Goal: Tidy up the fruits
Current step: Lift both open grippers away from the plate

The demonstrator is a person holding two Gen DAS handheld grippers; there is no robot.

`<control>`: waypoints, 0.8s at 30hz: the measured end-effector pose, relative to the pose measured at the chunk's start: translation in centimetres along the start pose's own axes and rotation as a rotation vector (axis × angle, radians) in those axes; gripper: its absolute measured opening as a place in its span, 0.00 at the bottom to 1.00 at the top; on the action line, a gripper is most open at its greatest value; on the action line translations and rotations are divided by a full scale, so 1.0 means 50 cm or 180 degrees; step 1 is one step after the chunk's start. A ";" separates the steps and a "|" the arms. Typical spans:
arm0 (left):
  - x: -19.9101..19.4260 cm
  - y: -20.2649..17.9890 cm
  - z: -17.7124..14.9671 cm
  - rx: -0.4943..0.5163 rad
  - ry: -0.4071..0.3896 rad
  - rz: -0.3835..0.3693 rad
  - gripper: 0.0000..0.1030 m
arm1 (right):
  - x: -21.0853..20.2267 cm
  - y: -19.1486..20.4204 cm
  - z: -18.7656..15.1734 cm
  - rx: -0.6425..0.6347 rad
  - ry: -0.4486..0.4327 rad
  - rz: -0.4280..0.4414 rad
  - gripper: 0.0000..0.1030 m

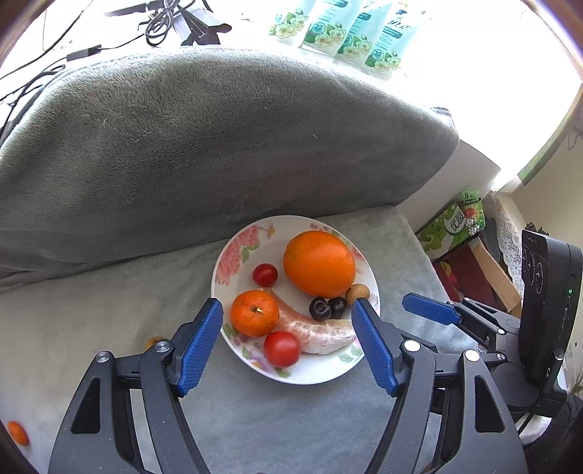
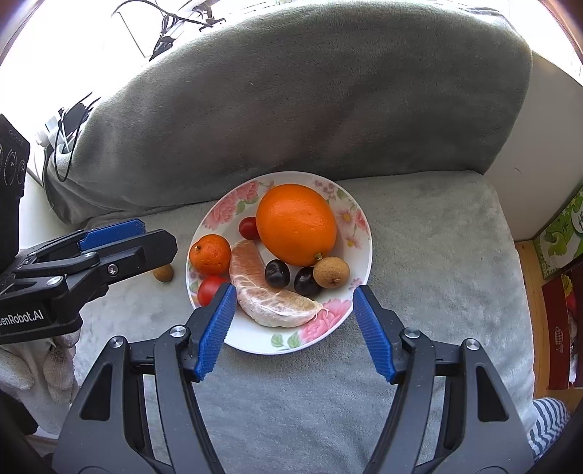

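A floral white plate (image 1: 240, 240) (image 2: 349, 233) sits on a grey sofa seat. It holds a big orange (image 1: 319, 263) (image 2: 296, 224), a mandarin (image 1: 254, 312) (image 2: 210, 254), a peeled pomelo segment (image 1: 320, 333) (image 2: 269, 299), two cherry tomatoes (image 1: 265, 274) (image 1: 282, 348), two dark cherries (image 1: 320, 308) (image 2: 277, 273) and a longan (image 1: 357, 293) (image 2: 331, 272). My left gripper (image 1: 288, 310) is open and empty over the plate's near edge. My right gripper (image 2: 291, 297) is open and empty, astride the pomelo segment. A loose longan (image 2: 163, 272) lies left of the plate.
The grey sofa back cushion (image 1: 204, 138) rises right behind the plate. A small orange fruit (image 1: 17, 432) lies at the seat's far left. Boxes and cartons (image 1: 459, 226) stand off the seat's right end. Cables (image 1: 160, 22) and pouches (image 1: 339, 29) lie behind the sofa.
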State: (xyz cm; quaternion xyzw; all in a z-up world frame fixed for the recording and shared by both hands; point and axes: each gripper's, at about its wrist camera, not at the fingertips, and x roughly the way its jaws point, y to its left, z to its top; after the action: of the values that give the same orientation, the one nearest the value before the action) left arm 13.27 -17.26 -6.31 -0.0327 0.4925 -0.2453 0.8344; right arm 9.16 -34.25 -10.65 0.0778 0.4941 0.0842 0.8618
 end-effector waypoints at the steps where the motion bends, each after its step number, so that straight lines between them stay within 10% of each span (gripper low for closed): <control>1: -0.002 0.000 -0.001 0.0000 -0.0007 -0.0003 0.71 | -0.001 0.002 0.001 -0.0001 -0.0003 0.0003 0.67; 24: -0.084 0.036 -0.044 -0.0125 -0.0204 0.0132 0.71 | -0.039 0.082 -0.019 -0.0136 -0.0125 0.0209 0.67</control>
State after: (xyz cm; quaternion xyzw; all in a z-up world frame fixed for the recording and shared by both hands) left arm 10.45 -13.43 -4.61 -0.0467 0.4708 -0.2172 0.8538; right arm 7.08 -30.67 -8.59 0.0771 0.4724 0.1215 0.8696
